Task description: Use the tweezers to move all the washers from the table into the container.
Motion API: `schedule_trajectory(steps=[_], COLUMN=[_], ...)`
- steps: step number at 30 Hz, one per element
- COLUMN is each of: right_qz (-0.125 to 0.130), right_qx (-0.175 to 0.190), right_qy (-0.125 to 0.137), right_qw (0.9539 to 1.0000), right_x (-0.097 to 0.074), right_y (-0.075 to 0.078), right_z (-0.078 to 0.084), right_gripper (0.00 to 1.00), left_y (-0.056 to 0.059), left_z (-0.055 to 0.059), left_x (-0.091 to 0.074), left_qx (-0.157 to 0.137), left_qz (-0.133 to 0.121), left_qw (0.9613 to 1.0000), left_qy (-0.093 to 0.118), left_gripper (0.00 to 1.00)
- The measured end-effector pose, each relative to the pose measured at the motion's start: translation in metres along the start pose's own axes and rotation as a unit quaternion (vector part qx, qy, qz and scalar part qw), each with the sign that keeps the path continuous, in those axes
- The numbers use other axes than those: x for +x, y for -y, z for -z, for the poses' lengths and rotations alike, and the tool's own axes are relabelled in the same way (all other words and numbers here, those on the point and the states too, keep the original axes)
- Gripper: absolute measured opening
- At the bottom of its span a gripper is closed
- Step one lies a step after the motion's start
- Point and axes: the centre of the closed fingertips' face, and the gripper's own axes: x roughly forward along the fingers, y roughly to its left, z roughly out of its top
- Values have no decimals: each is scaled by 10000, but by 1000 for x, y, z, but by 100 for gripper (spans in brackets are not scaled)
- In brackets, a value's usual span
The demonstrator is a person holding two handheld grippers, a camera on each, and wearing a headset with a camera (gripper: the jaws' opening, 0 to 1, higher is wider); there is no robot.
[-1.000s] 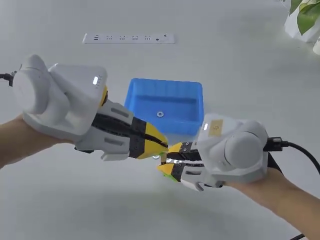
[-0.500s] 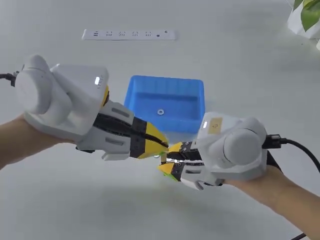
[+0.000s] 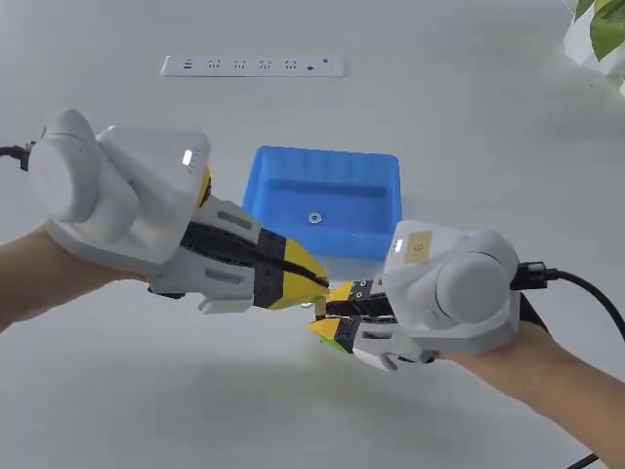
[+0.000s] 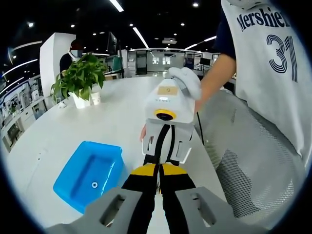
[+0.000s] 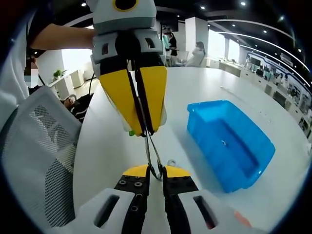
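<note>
Tweezers (image 5: 148,144) of thin bare metal run between the 2 grippers. Their long axis lies along the line from one gripper to the other, and the 2 slim legs spread slightly toward the tips. The left gripper (image 3: 317,281) has its yellow-faced jaws closed on the joined end, so the tips point at the right gripper (image 5: 157,174). That gripper's jaws are drawn in to a narrow gap with both tweezer tips between them, each tip against an inner face. In the head view the grippers meet nose to nose low over the pale, smooth surface (image 3: 439,117), just in front of the container (image 3: 283,186).

A washer (image 5: 171,162), a small flat metal ring, lies on the surface just beside the tweezer tips. The container is a shallow, rectangular blue plastic tub with rounded corners. A second washer (image 3: 314,218) lies flat on its floor, near the middle.
</note>
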Motion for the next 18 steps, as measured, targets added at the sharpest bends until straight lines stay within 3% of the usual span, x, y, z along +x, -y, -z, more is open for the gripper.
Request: schedule_trajectory(steps=[12,18], right_qz=[-21,54], right_qx=[-83,-272], right_qy=[-28,-2], right_qw=[10000,9996], right_x=[-1,-7], right_y=[-1,0], right_z=[-4,-15], right_gripper=[11,11], left_y=[1,1], left_z=[-2,-13], left_x=[-4,-11], left_qx=[-12,160], left_qz=[-77,-211], left_qw=[10000,9996], left_qy=[-12,-30], left_gripper=[5,5])
